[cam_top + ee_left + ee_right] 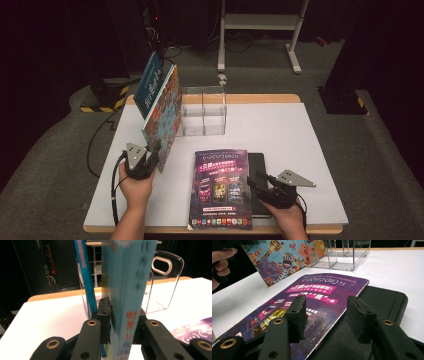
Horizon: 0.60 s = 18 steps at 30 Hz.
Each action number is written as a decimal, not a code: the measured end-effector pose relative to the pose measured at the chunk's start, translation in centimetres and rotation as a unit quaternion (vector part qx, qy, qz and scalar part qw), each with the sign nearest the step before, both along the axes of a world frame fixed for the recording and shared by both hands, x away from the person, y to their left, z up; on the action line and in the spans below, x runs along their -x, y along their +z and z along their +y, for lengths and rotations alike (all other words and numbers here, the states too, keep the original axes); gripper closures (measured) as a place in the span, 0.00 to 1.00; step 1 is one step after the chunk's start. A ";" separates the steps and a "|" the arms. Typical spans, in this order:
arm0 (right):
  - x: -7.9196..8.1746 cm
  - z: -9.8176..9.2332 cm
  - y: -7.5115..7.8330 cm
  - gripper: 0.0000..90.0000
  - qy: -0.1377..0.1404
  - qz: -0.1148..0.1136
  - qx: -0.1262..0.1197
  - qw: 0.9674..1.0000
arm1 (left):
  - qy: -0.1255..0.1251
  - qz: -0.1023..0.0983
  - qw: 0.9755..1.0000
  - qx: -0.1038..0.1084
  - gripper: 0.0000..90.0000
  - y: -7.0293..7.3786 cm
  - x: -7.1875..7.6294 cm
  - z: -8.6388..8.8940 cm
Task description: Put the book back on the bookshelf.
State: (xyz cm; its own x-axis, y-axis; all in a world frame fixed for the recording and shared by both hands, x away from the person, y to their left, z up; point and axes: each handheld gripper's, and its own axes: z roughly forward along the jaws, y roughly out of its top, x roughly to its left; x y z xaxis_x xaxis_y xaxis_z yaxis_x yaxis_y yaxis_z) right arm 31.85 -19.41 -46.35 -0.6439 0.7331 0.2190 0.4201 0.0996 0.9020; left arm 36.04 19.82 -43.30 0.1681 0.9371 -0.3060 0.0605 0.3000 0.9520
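1. My left gripper [145,162] has its fingers [104,312] pinching the near spine edge of the animal picture book [164,117]. The book is held up on edge, tilted, over the left part of the bench [280,130].
2. A blue book [149,82] stands just behind it to the far left. Whether it sits inside the clear acrylic rack [204,111] I cannot tell.
3. My right gripper [257,186] hovers at the near right, fingers [297,315] spread and gripping nothing, above the right edge of the purple magazine [222,187].
4. The magazine lies flat, overlapping a black notebook [259,165] under its right side.
5. Judged progress: at most one book racked, the second in hand and not yet slotted; magazine and notebook left. Roughly the first half.
6. The rack's compartments facing me look empty.
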 end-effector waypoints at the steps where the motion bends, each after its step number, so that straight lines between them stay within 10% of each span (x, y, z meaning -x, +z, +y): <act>1: 0.0 0.0 0.0 0.56 0.000 0.000 0.000 1.000 | 0.000 0.003 1.000 0.002 0.84 -0.2 0.0 0.0; 18: 0.1 0.2 -0.2 0.56 0.003 0.002 0.001 1.000 | 0.032 -0.007 0.999 -0.013 0.89 -0.8 -0.1 -0.3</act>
